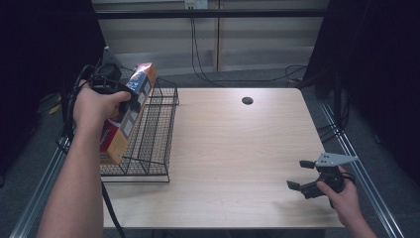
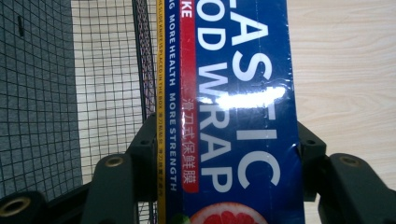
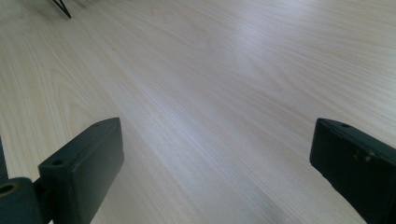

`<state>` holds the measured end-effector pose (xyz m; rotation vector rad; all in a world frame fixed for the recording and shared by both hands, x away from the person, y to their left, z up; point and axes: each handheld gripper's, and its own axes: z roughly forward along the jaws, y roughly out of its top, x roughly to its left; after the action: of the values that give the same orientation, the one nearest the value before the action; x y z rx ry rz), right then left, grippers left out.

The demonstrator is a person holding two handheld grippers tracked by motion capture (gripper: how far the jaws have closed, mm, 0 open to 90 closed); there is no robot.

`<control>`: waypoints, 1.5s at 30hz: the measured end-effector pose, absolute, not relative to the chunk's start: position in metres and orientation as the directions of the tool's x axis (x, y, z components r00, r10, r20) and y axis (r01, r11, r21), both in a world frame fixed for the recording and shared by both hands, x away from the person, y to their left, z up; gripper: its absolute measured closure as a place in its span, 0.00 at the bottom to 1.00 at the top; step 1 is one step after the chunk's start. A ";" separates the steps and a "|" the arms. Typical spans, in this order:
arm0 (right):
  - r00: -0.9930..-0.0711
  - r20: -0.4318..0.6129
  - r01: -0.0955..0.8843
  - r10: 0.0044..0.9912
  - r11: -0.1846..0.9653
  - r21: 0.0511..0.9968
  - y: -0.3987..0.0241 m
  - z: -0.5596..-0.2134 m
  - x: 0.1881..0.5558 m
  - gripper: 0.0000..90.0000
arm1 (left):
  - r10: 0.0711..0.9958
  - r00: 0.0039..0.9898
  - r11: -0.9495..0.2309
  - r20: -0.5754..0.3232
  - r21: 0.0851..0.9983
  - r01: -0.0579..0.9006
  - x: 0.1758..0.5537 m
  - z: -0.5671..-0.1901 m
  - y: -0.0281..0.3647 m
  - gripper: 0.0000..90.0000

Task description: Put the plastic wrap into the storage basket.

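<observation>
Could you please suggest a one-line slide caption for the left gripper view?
Left gripper clamps a long blue cardboard plastic food wrap box above a black wire mesh basket.

The left tongs are mostly buried behind the person's hand in the high view, so the grip can't be read from there. In the left gripper view the food wrap box runs off the top and bottom edges, chopping its lettering. The print on the box's side label is way too small to read from above. The wire rack is partly covered by the box.
</observation>
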<state>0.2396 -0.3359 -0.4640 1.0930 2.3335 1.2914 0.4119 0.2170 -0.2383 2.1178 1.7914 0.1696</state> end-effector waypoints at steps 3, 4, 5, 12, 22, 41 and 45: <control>-0.682 0.126 0.489 0.720 0.321 0.811 -0.336 -0.464 0.239 0.03 | 0.976 0.177 -0.123 -0.128 0.347 0.930 0.413 -0.236 0.217 0.48; -0.682 0.126 0.489 0.720 0.321 0.811 -0.336 -0.464 0.239 0.03 | 0.976 0.180 -0.128 -0.122 0.347 0.929 0.413 -0.235 0.218 0.48; -0.682 0.126 0.488 0.721 0.320 0.812 -0.336 -0.464 0.239 0.03 | 0.976 0.182 -0.130 -0.121 0.349 0.928 0.414 -0.234 0.218 0.48; -0.681 0.125 0.489 0.721 0.322 0.811 -0.336 -0.464 0.239 0.03 | 0.980 0.169 -0.121 -0.108 0.356 0.927 0.415 -0.234 0.223 0.48; -0.679 0.119 0.487 0.725 0.323 0.812 -0.337 -0.464 0.239 0.03 | 0.986 0.133 -0.088 -0.104 0.357 0.930 0.418 -0.232 0.233 0.48; -0.681 0.124 0.490 0.722 0.324 0.809 -0.336 -0.464 0.239 0.03 | 0.994 0.063 -0.027 -0.089 0.355 0.934 0.421 -0.246 0.248 0.48; -0.680 0.124 0.492 0.723 0.324 0.808 -0.337 -0.464 0.240 0.03 | 0.995 0.049 -0.016 -0.082 0.355 0.935 0.422 -0.248 0.252 0.48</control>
<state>0.2396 -0.3366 -0.4644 1.0977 2.3322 1.2823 0.4221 0.2519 -0.2481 2.0198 1.9529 0.2733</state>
